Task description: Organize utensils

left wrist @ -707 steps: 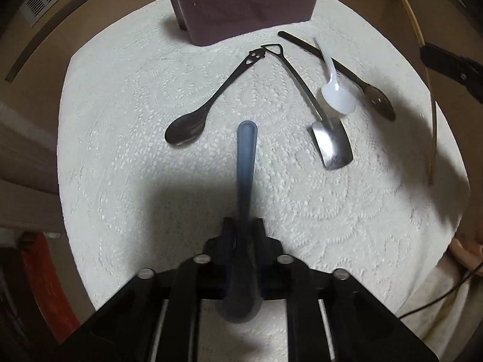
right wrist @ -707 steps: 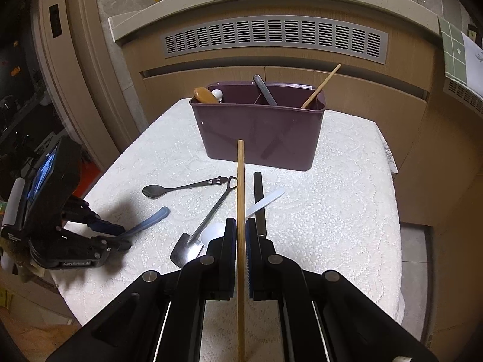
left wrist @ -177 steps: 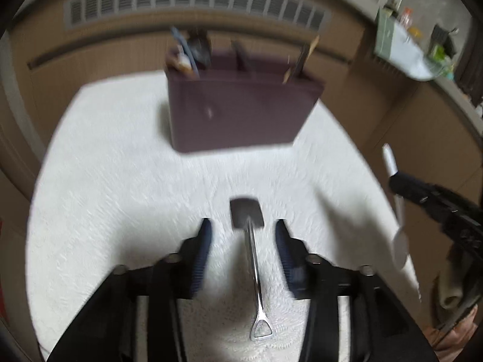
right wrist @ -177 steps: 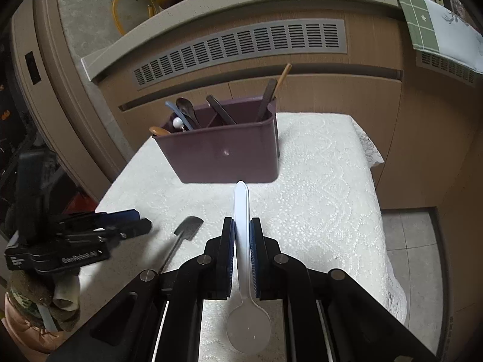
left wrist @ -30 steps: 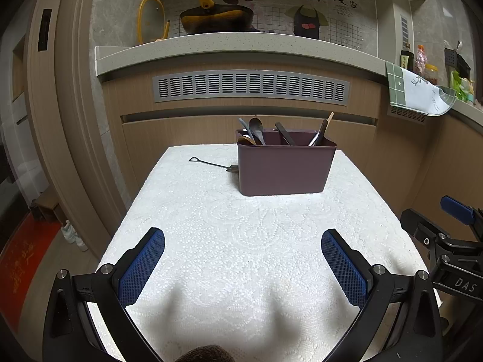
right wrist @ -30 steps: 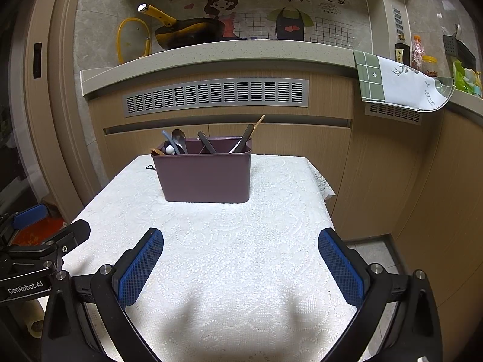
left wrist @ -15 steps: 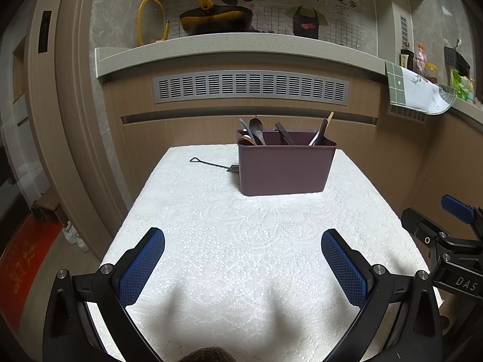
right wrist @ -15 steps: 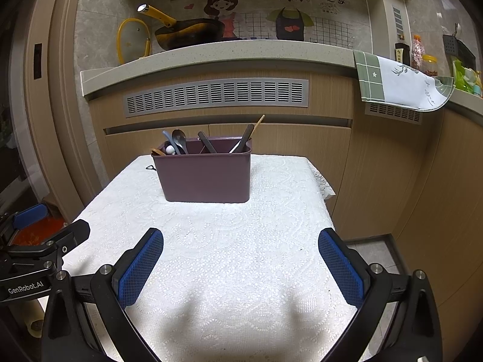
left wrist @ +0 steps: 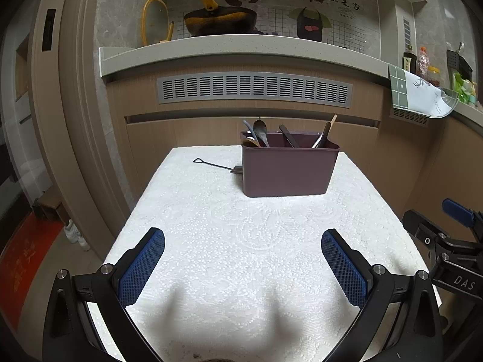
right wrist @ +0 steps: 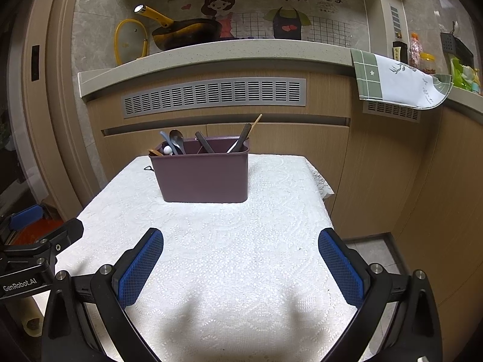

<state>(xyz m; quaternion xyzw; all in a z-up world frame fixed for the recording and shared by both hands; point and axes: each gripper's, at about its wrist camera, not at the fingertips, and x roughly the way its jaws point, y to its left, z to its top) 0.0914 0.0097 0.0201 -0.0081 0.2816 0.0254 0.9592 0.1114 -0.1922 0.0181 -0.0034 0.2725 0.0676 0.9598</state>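
One utensil is still out: the shovel spoon (left wrist: 215, 165) lies flat on the cloth (left wrist: 241, 241) behind the caddy's left side, blade end touching or tucked just behind the caddy (left wrist: 288, 170), loop handle pointing left toward the table edge. Everything else looks sorted and stands in the caddy: spoons at the left end, dark handles in the middle, a chopstick at the right. The right wrist view shows only the loop tip (right wrist: 148, 168) past the caddy's corner, so go with the left gripper (left wrist: 243, 267). My call: come in from the left side, drop low, close across the thin shaft near the middle, not on the loop; it is thin and flat on the cloth, so pinch squarely or it will slip or twist. Lift clear of the rim before swinging over, then drop it blade-down with the spoons. Don't nudge the caddy; it looks light. Pose now: both grippers hang level over the near edge of the table, well short of the caddy, aimed forward, jaws spread wide, nothing held. The right gripper (right wrist: 241, 267) sits at the table's right side, left one at the left.
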